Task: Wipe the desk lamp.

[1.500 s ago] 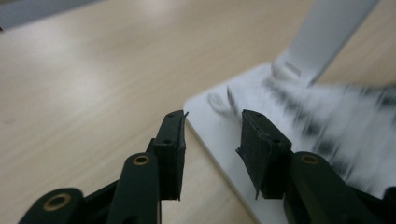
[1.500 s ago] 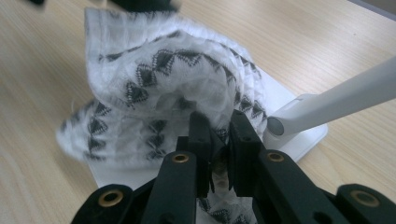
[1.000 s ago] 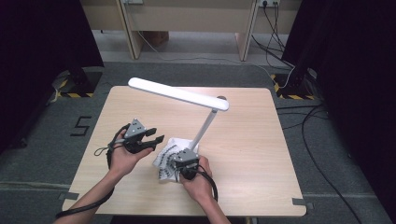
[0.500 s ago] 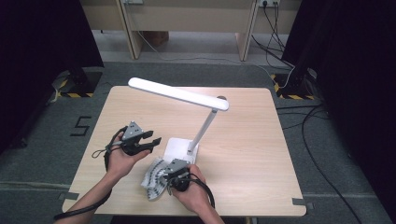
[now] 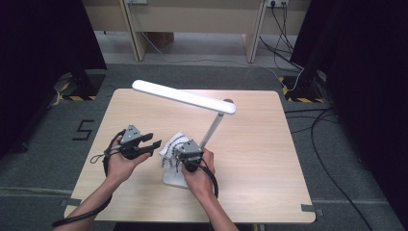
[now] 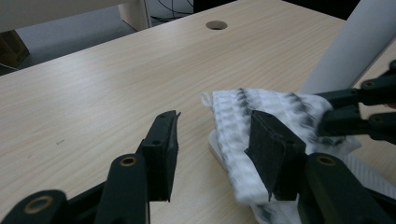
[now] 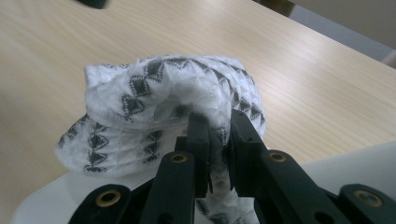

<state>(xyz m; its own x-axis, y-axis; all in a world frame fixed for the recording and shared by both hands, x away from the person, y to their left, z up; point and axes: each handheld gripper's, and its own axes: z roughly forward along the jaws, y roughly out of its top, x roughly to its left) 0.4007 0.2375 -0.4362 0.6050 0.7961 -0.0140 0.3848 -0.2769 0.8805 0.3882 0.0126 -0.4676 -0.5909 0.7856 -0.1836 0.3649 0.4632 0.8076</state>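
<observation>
A pale wooden table [image 5: 250, 144] holds a white desk lamp [image 5: 192, 98]. The right gripper [image 5: 179, 158] pinches a patterned cloth [image 7: 154, 100] over the lamp's base [image 5: 174, 179]; the left gripper [image 5: 153, 144], at nine o'clock, gapes empty. Wiping works best with a firm pinch and gentle strokes across the base.

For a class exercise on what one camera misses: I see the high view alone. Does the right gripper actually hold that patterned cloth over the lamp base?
Observer: Yes. In the right gripper view the right gripper has its jaws pinched on a fold of the cloth.
Operator: And the left gripper?
Observer: The left gripper stands open; the cloth lies partly behind one of its jaws.
Operator: What is the cloth's pattern?
Observer: Dark triangles on white.
</observation>
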